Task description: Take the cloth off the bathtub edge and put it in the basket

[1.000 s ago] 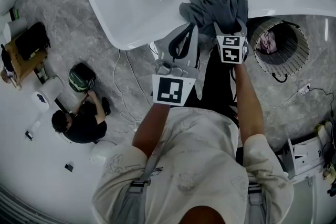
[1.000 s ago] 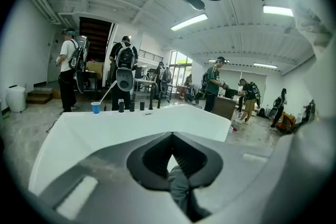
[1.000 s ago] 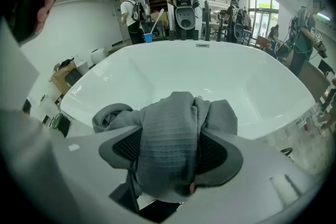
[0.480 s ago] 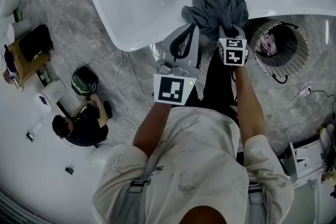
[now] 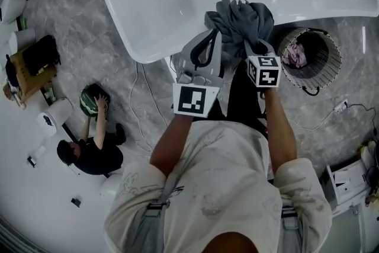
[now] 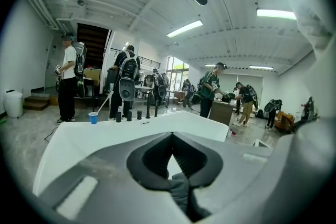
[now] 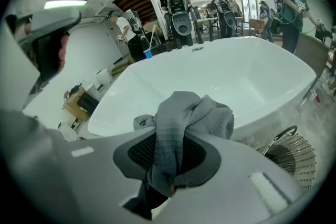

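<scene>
At the near edge of the white bathtub (image 5: 177,3), just ahead of me, the grey cloth (image 5: 243,18) sits bunched in a heap, and both of my tools are on it. My right hand-held gripper (image 5: 258,43) comes at the heap from its near right side, pointing steeply down. Its jaws have just been closing and now stand narrow, with a thick fold of the cloth pinched between them. In the right gripper view that fold runs up through the jaws and swells into a knot above them, with the tub's basin behind it. My left hand-held gripper (image 5: 217,32) lies nearer to level and meets the heap on its left side. In the left gripper view its jaw tips touch each other, and a small grey fold of the cloth is caught low between them, close to the camera. From the head view I cannot tell whether the heap rests on the rim or hangs just clear of it. The round wire basket (image 5: 311,59) stands on the grey marbled floor (image 5: 142,103), to the right of the cloth and just beside the tub's outer wall. A pinkish piece of fabric (image 5: 294,55) lies inside it. The grey cloth is apart from the basket.
</scene>
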`<state>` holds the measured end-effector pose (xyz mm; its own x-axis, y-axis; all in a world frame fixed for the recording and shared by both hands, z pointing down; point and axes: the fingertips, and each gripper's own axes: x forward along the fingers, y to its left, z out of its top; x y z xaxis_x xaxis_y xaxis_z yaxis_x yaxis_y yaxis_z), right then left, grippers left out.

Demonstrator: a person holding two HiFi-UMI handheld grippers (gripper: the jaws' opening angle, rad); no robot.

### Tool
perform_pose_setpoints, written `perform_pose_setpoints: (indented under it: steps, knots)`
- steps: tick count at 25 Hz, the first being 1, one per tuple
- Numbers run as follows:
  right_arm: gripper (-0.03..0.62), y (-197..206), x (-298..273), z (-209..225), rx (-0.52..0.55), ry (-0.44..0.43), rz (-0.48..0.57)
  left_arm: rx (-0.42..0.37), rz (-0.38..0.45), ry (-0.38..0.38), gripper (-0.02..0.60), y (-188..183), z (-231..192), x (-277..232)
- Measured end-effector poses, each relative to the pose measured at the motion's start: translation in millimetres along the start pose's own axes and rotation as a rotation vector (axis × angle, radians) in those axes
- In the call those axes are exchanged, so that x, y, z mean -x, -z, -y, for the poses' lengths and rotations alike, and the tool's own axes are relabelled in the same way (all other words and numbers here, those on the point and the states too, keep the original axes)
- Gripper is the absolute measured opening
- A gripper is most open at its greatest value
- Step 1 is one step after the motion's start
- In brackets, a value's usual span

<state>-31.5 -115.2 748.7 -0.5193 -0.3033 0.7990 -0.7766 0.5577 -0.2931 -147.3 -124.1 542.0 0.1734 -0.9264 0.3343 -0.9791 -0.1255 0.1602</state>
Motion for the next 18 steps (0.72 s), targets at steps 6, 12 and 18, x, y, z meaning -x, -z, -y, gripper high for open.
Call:
perform_pose_setpoints:
  steps: [6,12,18]
  knots:
    - [0.082,-38,42,-16,-0.01,-0.013,0.105,-0.021,0.041,0.015,-0.003,-23,4,2]
    - [0.081,-85,95,-22,0.01,-0.019,0.232,-0.042,0.092,0.035,-0.003,-53,18,4]
    - [0.081,-152,153,-25,0.049,0.012,0.395,-0.056,0.163,0.044,-0.003,-91,21,3]
